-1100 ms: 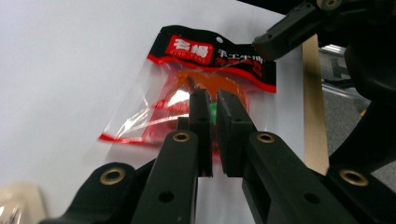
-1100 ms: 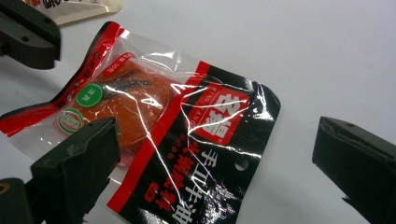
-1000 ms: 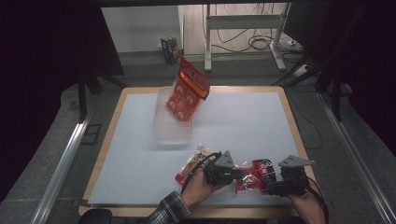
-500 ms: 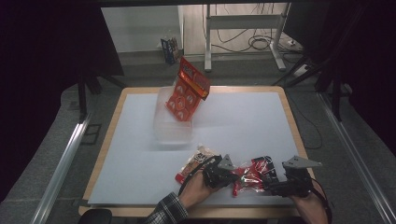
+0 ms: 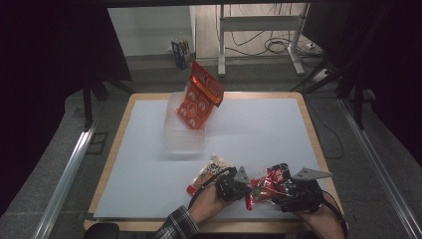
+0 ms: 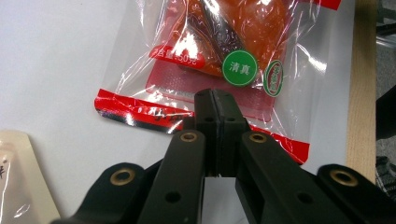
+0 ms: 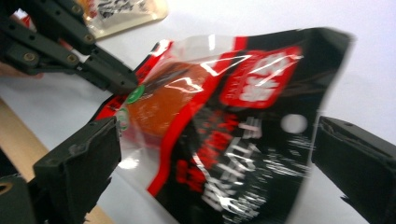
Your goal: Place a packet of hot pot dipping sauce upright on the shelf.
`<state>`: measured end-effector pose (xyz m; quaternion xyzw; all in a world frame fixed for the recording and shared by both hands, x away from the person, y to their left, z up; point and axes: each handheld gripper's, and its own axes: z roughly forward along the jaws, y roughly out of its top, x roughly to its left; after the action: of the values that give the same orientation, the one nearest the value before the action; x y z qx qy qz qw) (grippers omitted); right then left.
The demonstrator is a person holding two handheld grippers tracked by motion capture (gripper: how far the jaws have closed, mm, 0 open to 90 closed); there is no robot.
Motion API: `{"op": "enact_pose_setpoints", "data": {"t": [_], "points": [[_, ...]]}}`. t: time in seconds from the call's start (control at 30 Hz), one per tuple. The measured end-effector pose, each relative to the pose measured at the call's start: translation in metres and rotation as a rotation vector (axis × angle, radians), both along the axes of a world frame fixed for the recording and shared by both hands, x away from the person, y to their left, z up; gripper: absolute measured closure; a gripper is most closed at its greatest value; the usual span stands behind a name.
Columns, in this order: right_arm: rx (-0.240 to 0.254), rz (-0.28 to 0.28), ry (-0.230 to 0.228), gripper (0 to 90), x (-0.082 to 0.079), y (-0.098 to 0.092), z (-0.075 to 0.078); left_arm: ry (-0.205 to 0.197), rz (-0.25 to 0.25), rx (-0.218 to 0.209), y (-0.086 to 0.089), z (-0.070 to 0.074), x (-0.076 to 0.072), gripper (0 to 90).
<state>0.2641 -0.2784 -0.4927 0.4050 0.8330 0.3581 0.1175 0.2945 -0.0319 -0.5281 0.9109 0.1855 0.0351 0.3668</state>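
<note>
The white tabletop [image 5: 259, 144] lies open across its left side and right half. A clear plastic bin [image 5: 183, 134] holding an upright orange packet [image 5: 200, 97] blocks the far middle. A beige snack pouch [image 5: 206, 174] and red-black foil packet [image 5: 266, 185] crowd the near edge.

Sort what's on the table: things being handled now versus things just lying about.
Being handled:
red snack pack
left claw, shut on its edge
right claw, open around it

Lying about:
beige packet
clear bin
orange bag in bin

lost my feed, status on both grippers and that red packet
Left gripper shut on red packet edge. Right gripper open, jaws either side of packet. Beige packet lies beside, not blocking.
</note>
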Motion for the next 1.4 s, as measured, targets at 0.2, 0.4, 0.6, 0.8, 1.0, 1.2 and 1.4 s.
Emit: {"op": "enact_pose_setpoints", "data": {"t": [0.2,0.4,0.6,0.8,1.0,1.2,1.4], "points": [[0.059,-0.007,0.046,13.1,0.003,0.003,0.0,0.005,-0.001,0.002,0.0,0.0,0.001,89.8],[0.146,0.004,0.071,23.0,0.004,0.006,0.004,0.011,-0.006,0.01,0.0,0.001,0.002,89.8],[0.13,0.054,0.135,29.5,0.01,0.013,-0.005,0.001,-0.007,0.015,0.0,0.001,0.001,90.0],[0.133,0.049,0.14,30.7,0.015,0.016,-0.008,0.0,-0.006,0.013,0.0,0.001,0.0,90.0],[0.226,0.004,0.133,45.2,0.018,0.02,-0.001,0.011,0.003,0.004,0.001,0.0,0.0,90.0],[0.226,-0.013,0.142,61.3,0.019,0.023,0.0,0.014,0.01,0.0,0.002,0.0,-0.001,89.9],[0.277,0.004,0.148,69.2,0.017,0.025,0.006,0.033,-0.014,-0.03,0.01,0.005,-0.002,81.9]]}}
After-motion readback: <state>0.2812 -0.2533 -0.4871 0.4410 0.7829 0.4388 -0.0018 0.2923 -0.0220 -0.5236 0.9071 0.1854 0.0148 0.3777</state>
